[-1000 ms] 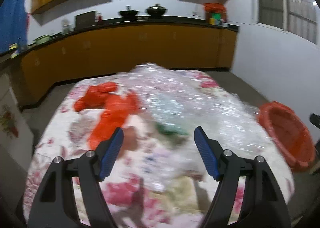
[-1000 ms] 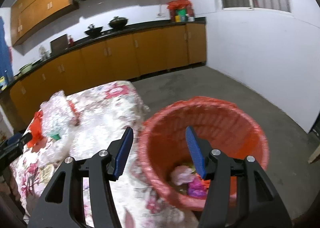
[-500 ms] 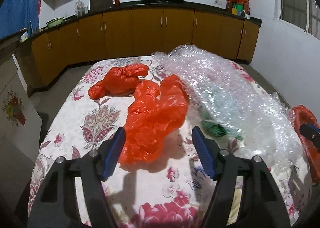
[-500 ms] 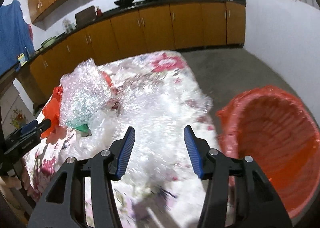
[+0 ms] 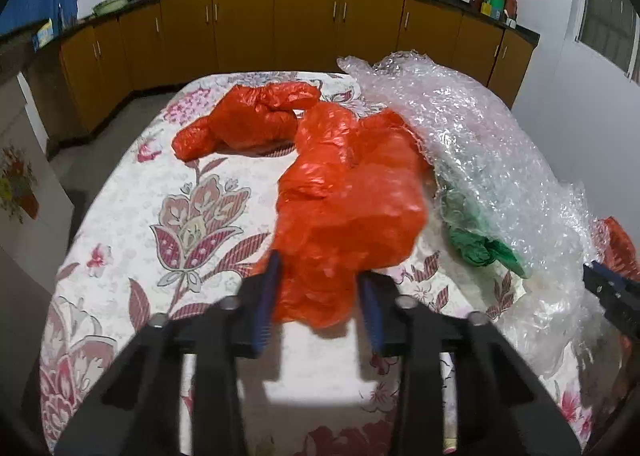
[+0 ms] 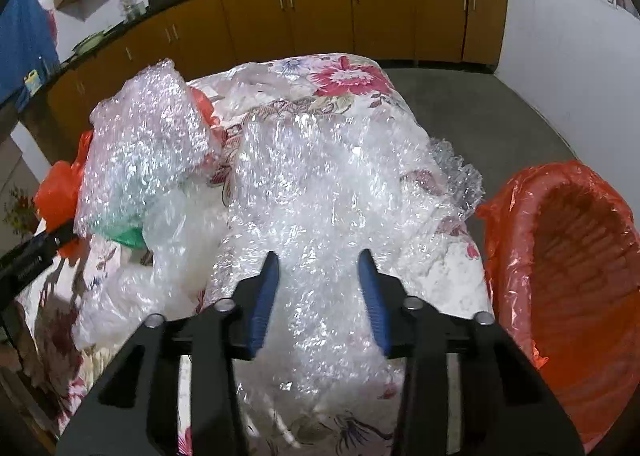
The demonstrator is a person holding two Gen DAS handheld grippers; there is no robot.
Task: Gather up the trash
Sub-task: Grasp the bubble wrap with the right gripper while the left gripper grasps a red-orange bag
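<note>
A crumpled orange plastic bag (image 5: 352,199) lies on the floral table (image 5: 160,215). My left gripper (image 5: 320,288) is open, its jaws on either side of the bag's near end. A second orange bag (image 5: 248,119) lies farther back. A green scrap (image 5: 480,244) sits under bubble wrap (image 5: 480,127). In the right wrist view my right gripper (image 6: 318,284) is open, its jaws straddling a heap of bubble wrap (image 6: 328,183). The orange-lined trash basket (image 6: 572,280) stands right of the table.
Brown kitchen cabinets (image 5: 280,23) run along the back wall under a dark counter with pans. Another upright bubble wrap bundle (image 6: 148,147) stands left of my right gripper. Grey floor (image 6: 480,107) lies beyond the table. My right gripper's tip (image 5: 612,292) shows at the left view's right edge.
My left gripper has moved forward onto the orange bag and its jaws have narrowed. My right gripper has swung from the basket to the bubble wrap on the table and come close.
</note>
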